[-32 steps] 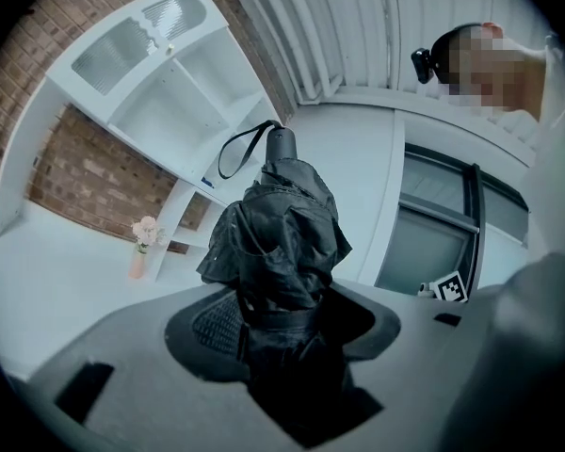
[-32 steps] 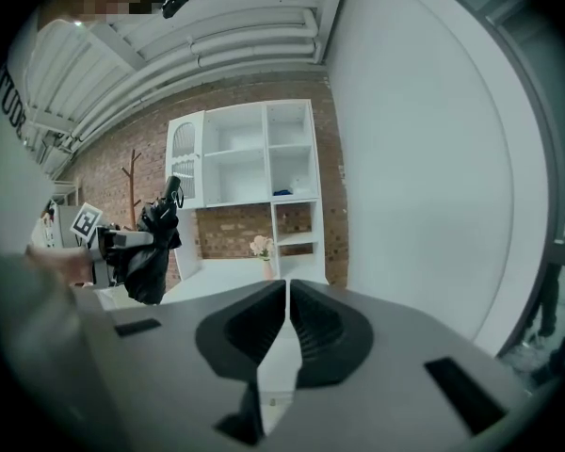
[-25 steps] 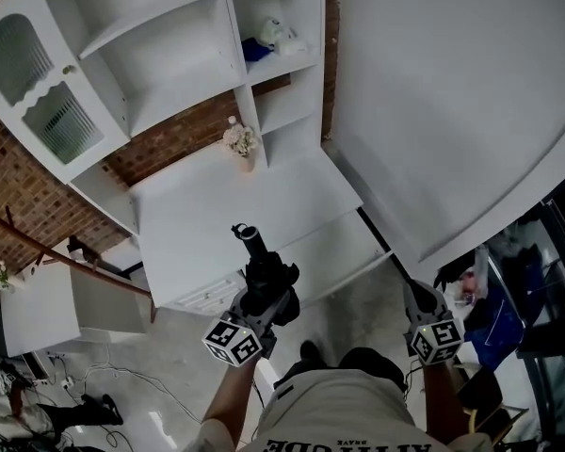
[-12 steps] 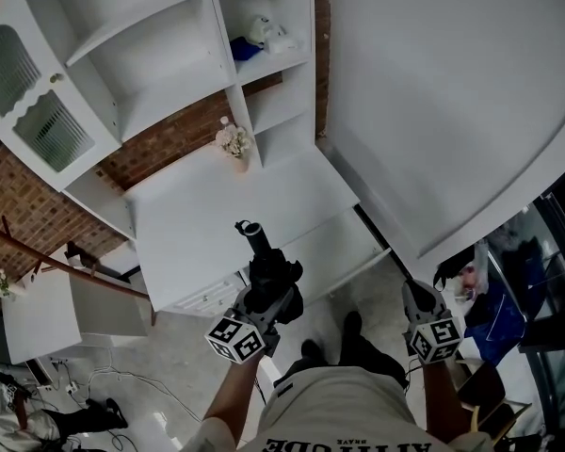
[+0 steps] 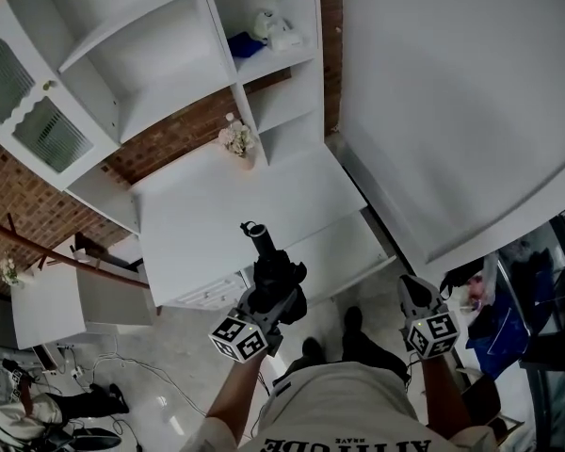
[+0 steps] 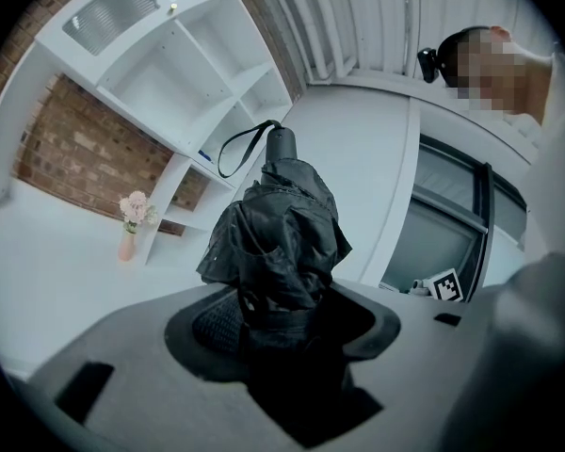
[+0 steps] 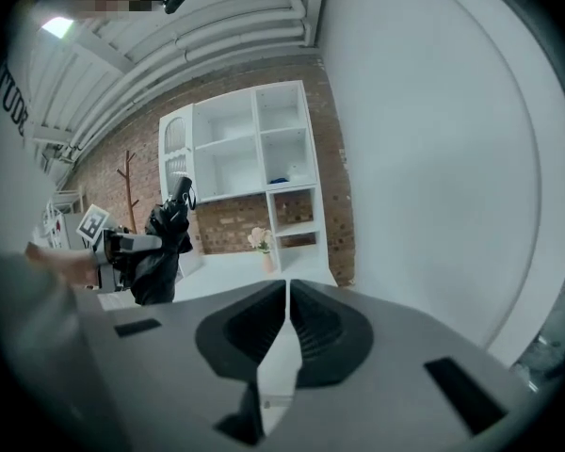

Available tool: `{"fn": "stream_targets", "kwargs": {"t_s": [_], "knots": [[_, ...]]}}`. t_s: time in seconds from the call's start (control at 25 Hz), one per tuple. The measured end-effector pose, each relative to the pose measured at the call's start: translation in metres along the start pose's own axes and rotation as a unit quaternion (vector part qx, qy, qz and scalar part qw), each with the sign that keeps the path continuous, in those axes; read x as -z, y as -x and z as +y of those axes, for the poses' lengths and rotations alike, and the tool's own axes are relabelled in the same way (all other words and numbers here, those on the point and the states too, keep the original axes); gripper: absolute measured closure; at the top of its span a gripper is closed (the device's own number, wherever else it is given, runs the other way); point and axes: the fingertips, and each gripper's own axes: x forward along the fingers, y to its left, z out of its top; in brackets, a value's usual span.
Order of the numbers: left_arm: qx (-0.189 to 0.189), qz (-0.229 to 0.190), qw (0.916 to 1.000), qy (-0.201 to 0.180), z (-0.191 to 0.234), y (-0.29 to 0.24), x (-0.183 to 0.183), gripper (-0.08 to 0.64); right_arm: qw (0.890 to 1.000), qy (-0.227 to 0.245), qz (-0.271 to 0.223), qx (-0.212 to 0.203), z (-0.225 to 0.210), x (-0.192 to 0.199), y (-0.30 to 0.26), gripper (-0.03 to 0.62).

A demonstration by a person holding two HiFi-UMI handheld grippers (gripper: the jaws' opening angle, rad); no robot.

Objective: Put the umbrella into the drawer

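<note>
the left tool (image 6: 282, 320) is clenched around a folded black umbrella (image 6: 278, 238), with its jaws set wide over the bunched canopy near the lower end. the umbrella sticks out ahead of the tool, with its handle (image 6: 281, 145) and a thin wrist strap (image 6: 237, 151) at the far tip. in the head view it hangs in the air over the front of the white tabletop (image 5: 217, 215), close above the drawer (image 5: 344, 252), which stands pulled out below the tabletop's edge.

the umbrella looks light. it is probably stiff along its inner shaft but soft and loose on the outside. the fabric folds are glossy and likely slick, so a grip on cloth alone could creep or twist. the present hold squeezes through the fabric onto the core, which seems the safer place. the strap dangles freely and could catch on the drawer's rim. the hard handle would give a firmer second hold if one is needed.

the right tool (image 7: 288, 332) has its jaws pressed together on nothing and hangs low at the person's right side, well apart from the umbrella. a small vase of flowers (image 5: 238, 142) stands at the back of the tabletop, clear of the path.
</note>
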Motion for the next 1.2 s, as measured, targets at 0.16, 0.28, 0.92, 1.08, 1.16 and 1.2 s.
{"fn": "stream_targets", "kwargs": {"t_s": [0.16,0.28,0.92,1.08,1.16,1.2], "knots": [[-0.013,0.012,0.9998,0.013,0.01,-0.022,0.01,0.311,1.0,-0.001,0.014,-0.018,-0.016,0.0,-0.019,0.558],[-0.013,0.022,0.9996,0.014,0.016,-0.042,0.019,0.311,0.999,-0.001,0.022,-0.029,-0.031,-0.002,-0.034,0.558],[-0.014,0.118,0.9924,0.03,0.047,-0.154,0.103,0.311,0.993,-0.023,0.09,-0.07,-0.101,0.026,-0.094,0.558],[-0.02,0.148,0.9886,0.022,0.058,-0.176,0.129,0.311,0.991,-0.037,0.097,-0.087,-0.109,0.038,-0.107,0.558],[-0.019,0.167,0.9857,0.012,0.063,-0.186,0.143,0.311,0.99,-0.037,0.105,-0.092,-0.113,0.042,-0.113,0.558],[-0.019,0.178,0.9839,0.007,0.065,-0.19,0.151,0.311,0.989,-0.038,0.108,-0.095,-0.115,0.044,-0.116,0.558]]}}
